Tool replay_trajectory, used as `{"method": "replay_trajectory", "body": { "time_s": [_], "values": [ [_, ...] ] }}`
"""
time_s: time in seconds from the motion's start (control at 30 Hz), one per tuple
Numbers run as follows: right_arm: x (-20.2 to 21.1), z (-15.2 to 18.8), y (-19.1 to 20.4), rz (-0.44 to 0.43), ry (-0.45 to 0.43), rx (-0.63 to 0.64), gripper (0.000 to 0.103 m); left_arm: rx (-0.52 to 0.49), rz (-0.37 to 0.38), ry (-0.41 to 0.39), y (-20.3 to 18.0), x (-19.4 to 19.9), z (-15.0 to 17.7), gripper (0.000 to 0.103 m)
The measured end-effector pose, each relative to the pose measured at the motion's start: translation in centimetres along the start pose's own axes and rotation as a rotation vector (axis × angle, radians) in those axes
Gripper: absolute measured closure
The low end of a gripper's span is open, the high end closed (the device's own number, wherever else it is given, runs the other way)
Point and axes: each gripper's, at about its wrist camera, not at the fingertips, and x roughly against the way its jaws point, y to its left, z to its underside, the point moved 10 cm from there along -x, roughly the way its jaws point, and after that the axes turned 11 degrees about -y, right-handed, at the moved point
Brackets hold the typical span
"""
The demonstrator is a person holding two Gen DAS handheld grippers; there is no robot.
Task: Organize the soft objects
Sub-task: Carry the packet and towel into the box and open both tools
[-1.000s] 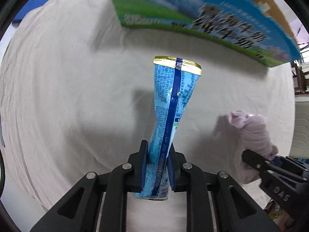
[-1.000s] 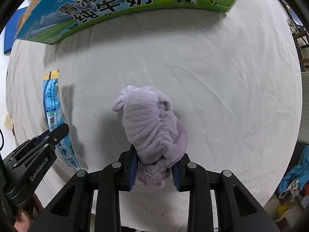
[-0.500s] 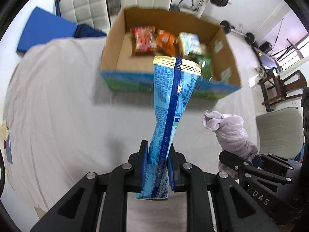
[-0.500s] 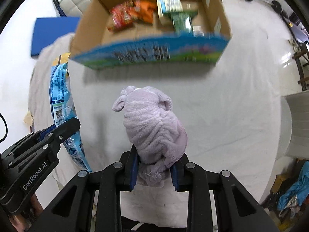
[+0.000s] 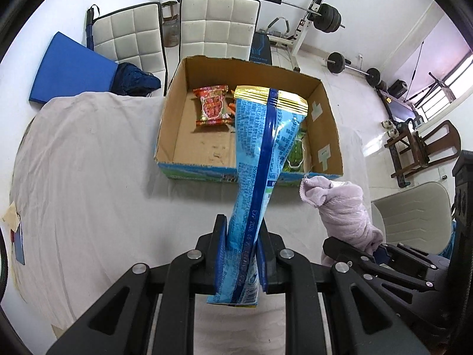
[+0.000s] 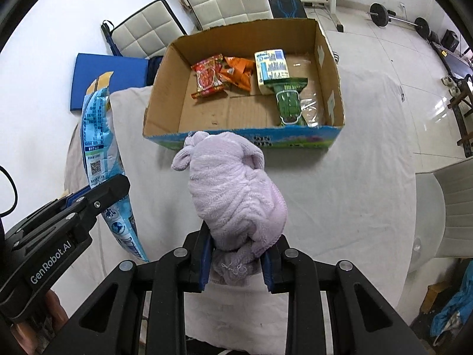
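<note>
My left gripper (image 5: 240, 254) is shut on a blue snack bag (image 5: 263, 159) with a gold top seal and holds it upright above the table, in front of the cardboard box (image 5: 174, 118). My right gripper (image 6: 236, 259) is shut on a bunched lilac fleece cloth (image 6: 233, 189), also held up in front of the box (image 6: 165, 88). The cloth shows at the right of the left wrist view (image 5: 340, 207); the bag shows at the left of the right wrist view (image 6: 100, 148). The open box holds a red packet (image 6: 208, 75), an orange packet (image 6: 238, 71), a blue carton (image 6: 272, 65) and a green packet (image 6: 289, 100).
The table wears a white cloth (image 5: 88, 177). Two white padded chairs (image 5: 218, 26) stand behind the box, with a blue mat (image 5: 71, 68) at the left. Weights and a bench (image 5: 295, 29) fill the far room. A pale chair (image 6: 443, 207) stands at the right.
Both grippers have risen and pulled back from the box with their loads. The box, seen only as a side wall a second ago, now shows its open inside.
</note>
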Motion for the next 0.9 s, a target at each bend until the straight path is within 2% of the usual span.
{"method": "replay_trajectory", "body": {
  "time_s": [0.27,0.43,0.57,0.7,0.9],
  "values": [
    [-0.8,-3.3,0.2,0.005,-0.023,0.004,0.074,-0.013,0.007,0.000,-0.2,-1.8,-3.4,0.087],
    [-2.0,-6.0,0.6,0.013,-0.035,0.018,0.074,0.015,0.022,0.032,0.5,-4.3,-5.6,0.087],
    [-3.8,-8.5,0.8,0.012,-0.030,0.011,0.074,0.078,0.035,0.075,1.8,-7.0,-7.5,0.087],
    [-6.5,-10.7,0.9,0.005,-0.011,-0.010,0.074,0.184,0.055,0.136,3.7,-10.6,-9.0,0.087],
    [-11.6,-12.9,0.1,0.022,0.040,-0.057,0.074,0.202,0.019,0.189,4.9,-15.2,-10.4,0.087]
  ]
}}
